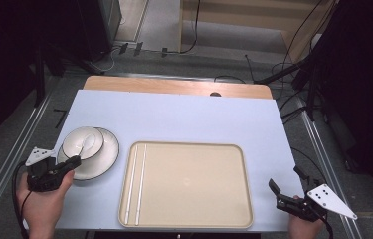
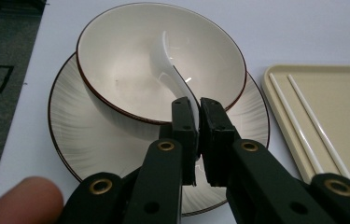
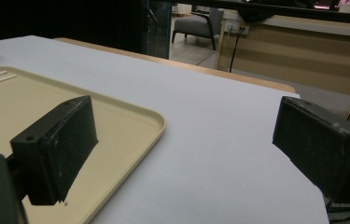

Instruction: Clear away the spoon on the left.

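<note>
A white ceramic spoon (image 2: 168, 65) lies in a cream bowl (image 2: 126, 70) with a dark rim, and the bowl stands on a ribbed plate (image 2: 84, 135). My left gripper (image 2: 198, 114) is shut on the spoon's handle where it sticks out over the bowl's near rim. In the high view the bowl (image 1: 83, 143) and plate (image 1: 107, 158) sit at the table's left, with the left gripper (image 1: 74, 162) at their near edge. My right gripper (image 1: 286, 178) hovers near the table's front right corner, open, with nothing between its jaws (image 3: 186, 126).
A beige tray (image 1: 189, 184) lies in the middle front of the table, with two white chopsticks (image 1: 137, 181) along its left side. The right gripper's left jaw hangs over the tray's corner (image 3: 130, 121). Pale table surface stretches behind the tray.
</note>
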Tool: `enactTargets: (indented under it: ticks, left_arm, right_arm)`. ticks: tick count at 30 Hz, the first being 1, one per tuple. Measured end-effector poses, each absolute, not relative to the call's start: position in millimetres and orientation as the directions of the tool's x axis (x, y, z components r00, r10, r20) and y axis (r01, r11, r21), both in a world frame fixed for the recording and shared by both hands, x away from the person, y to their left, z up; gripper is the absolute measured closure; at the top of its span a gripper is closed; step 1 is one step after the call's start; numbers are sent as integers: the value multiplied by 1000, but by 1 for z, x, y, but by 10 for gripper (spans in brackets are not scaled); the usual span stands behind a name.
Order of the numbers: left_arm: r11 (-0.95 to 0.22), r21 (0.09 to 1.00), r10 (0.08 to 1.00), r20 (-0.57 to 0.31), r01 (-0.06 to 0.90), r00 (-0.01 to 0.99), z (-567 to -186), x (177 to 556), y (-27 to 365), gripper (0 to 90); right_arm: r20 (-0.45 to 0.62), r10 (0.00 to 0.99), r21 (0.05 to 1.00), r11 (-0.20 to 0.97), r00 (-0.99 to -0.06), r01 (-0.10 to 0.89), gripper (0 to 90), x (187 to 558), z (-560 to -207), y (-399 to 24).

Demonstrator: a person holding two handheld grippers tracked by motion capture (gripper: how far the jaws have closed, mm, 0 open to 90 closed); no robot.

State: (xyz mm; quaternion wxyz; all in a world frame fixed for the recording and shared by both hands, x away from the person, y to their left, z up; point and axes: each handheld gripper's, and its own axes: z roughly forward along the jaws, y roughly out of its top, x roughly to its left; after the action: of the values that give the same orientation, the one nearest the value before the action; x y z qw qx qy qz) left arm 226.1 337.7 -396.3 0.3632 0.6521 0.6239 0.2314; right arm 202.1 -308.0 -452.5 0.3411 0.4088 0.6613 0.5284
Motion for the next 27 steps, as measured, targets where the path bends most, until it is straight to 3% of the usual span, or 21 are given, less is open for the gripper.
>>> enactTargets:
  ticks: [17,27]
  left_arm:
    - [57,844,973,-167,533,160,-370,211,333,862]
    - [37,875,954,-175,482,245,-359,210,314,862]
  right_arm:
    - [-25,903,978,111,-429,175,64,202,-452,-309]
    - [-22,904,979,106,-426,175,64,201,-451,-309]
